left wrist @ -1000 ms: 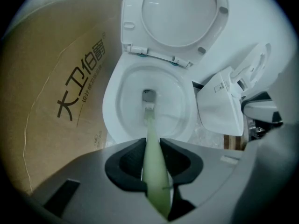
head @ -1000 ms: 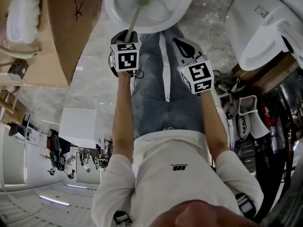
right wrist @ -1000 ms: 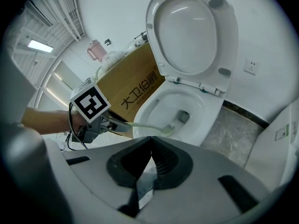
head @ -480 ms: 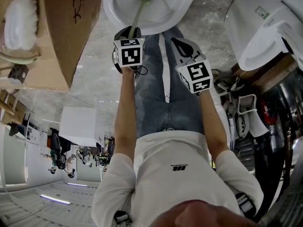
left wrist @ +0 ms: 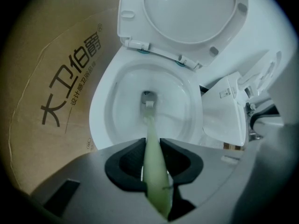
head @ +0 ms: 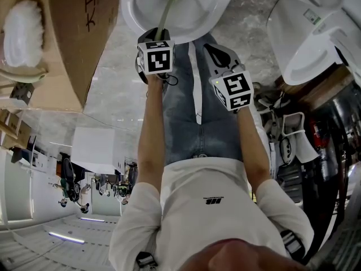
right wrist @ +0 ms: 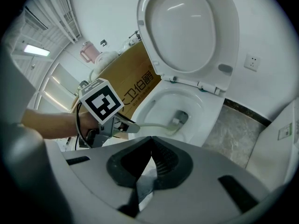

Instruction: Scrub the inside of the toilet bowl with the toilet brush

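The white toilet bowl (head: pixel 135 16) lies at the top of the head view, with its lid (left wrist: pixel 187 13) raised. My left gripper (head: pixel 155 35) is shut on the pale green handle of the toilet brush (left wrist: pixel 152 139). The handle runs forward over the front rim, and the brush head (left wrist: pixel 148 98) sits low inside the bowl (left wrist: pixel 105 111) by the drain. My right gripper (head: pixel 217 52) hovers beside it, over a denim trouser leg, shut with nothing held. The right gripper view shows its jaws meeting at the tips (right wrist: pixel 150 141), the left gripper (right wrist: pixel 128 125) and the brush (right wrist: pixel 159 125) reaching into the bowl (right wrist: pixel 215 111).
A large printed cardboard box (head: pixel 84 33) stands close on the bowl's left (left wrist: pixel 46 101). Another white toilet (head: pixel 316 33) lies on the right (left wrist: pixel 224 111), with dark clutter behind it. Marbled grey floor (head: pixel 113 89) surrounds the bowl. The wall behind carries a socket (right wrist: pixel 252 63).
My left gripper has moved forward toward the bowl rim, pushing the brush deeper in. The right gripper has barely shifted.
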